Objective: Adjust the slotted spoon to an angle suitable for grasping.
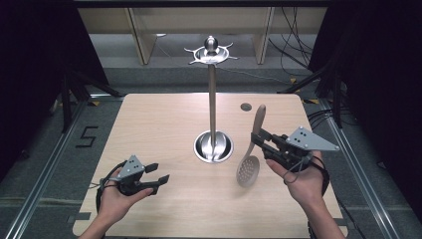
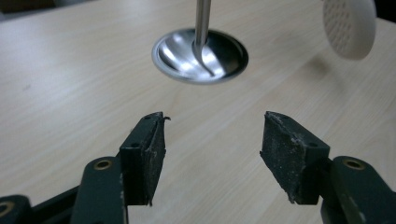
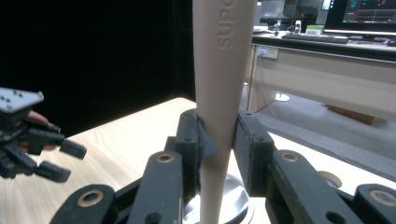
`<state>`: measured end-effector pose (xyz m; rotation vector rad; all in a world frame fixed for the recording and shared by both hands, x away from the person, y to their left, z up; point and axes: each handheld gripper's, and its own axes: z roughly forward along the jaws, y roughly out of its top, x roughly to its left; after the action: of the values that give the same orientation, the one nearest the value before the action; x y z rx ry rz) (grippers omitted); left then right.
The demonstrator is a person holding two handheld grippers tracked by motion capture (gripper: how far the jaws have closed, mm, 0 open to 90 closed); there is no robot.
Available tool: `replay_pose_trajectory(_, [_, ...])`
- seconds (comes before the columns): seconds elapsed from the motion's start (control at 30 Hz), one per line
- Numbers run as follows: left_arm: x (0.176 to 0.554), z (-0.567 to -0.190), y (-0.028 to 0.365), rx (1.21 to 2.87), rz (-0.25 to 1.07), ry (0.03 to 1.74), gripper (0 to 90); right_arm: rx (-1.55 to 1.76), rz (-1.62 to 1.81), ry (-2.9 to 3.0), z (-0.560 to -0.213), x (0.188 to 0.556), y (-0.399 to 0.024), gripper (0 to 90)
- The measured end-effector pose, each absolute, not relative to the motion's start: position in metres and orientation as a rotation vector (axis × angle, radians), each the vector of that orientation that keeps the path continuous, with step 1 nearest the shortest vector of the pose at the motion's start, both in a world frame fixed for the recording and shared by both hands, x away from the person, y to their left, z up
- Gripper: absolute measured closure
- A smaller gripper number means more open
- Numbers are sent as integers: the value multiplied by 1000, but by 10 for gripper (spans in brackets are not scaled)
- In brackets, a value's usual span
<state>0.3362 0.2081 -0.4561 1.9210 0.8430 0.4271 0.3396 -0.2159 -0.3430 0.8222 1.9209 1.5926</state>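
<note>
A beige slotted spoon (image 1: 252, 152) hangs above the table at the right, perforated bowl down and handle up. My right gripper (image 1: 260, 138) is shut on its handle (image 3: 219, 88), the pads pinching it from both sides. A steel utensil stand (image 1: 213, 99) with a round base (image 2: 200, 55) and a hook ring on top rises at the table's middle, left of the spoon. My left gripper (image 1: 160, 178) rests open near the front left, jaws wide apart with nothing between them (image 2: 212, 140). The spoon's bowl (image 2: 350, 25) shows at the upper right of the left gripper view.
The wooden table (image 1: 159, 124) has a small round hole (image 1: 246, 106) near its far edge. Black curtains flank both sides, and cables lie on the floor at the far right. Shelving and desks stand behind the table.
</note>
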Motion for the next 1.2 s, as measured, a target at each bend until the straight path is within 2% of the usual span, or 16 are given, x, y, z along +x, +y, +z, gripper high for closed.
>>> replay_pose_trajectory(0.47, [345,-367,155,1776,453,621,403,764,1596,1964,-341,334,-191,732])
replay_pose_trajectory(0.77, [345,-343,121,1715,384,552,421,729,1564,1963,-343,333,-180,732])
replay_pose_trajectory(1.2, [347,-320,76,1673,365,508,486,740,1550,1974,-348,334,-170,732])
